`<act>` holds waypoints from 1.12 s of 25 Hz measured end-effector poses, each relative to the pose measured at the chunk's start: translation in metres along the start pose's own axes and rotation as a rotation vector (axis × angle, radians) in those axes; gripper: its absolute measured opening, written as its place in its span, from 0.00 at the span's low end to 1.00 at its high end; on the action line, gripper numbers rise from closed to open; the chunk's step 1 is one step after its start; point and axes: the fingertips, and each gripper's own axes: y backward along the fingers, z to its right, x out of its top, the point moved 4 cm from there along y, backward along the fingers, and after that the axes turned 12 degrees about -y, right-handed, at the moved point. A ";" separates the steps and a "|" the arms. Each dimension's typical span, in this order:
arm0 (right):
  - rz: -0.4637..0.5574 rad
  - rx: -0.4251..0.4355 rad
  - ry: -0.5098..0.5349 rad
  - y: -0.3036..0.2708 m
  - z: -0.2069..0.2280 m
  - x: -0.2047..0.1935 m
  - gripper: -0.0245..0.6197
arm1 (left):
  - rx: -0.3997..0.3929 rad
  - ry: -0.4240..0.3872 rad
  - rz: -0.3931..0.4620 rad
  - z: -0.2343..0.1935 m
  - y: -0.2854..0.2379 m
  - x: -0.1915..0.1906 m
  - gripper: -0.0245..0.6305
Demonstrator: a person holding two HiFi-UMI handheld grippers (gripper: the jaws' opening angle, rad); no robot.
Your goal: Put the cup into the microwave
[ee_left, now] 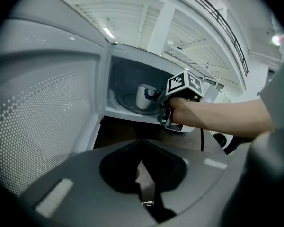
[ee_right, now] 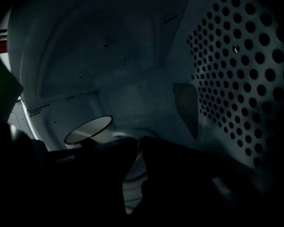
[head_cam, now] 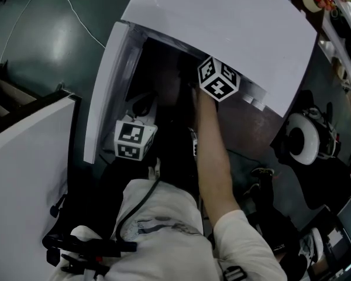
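Your microwave [head_cam: 222, 34] stands open with its door [ee_left: 42, 112] swung left. Your right gripper [ee_right: 136, 143] is inside the cavity, clenched on nothing, and your left gripper [ee_left: 141, 167] is outside, clenched and empty too. The cup [ee_left: 144, 96], white with a dark rim and a blue marking, stands upright on the turntable [ee_left: 128, 104] just beside the right gripper.
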 end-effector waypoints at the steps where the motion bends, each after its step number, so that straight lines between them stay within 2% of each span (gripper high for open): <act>1: 0.008 -0.008 -0.001 0.000 0.001 0.001 0.10 | 0.002 0.000 -0.001 -0.001 0.000 0.000 0.04; 11: 0.031 -0.010 0.084 0.000 0.000 -0.002 0.11 | -0.006 0.002 -0.009 0.001 0.002 -0.002 0.04; 17: 0.003 0.011 0.109 0.002 0.001 -0.007 0.19 | -0.008 0.003 -0.002 0.003 0.003 -0.001 0.04; 22: -0.017 0.048 0.152 0.020 -0.005 -0.010 0.20 | -0.017 -0.010 0.028 0.007 0.003 0.007 0.04; 26: -0.027 0.063 0.185 0.045 -0.008 -0.015 0.15 | -0.045 -0.006 0.066 0.015 0.003 0.017 0.04; 28: -0.019 0.075 0.216 0.066 -0.011 -0.015 0.04 | -0.055 -0.005 0.091 0.019 0.006 0.026 0.04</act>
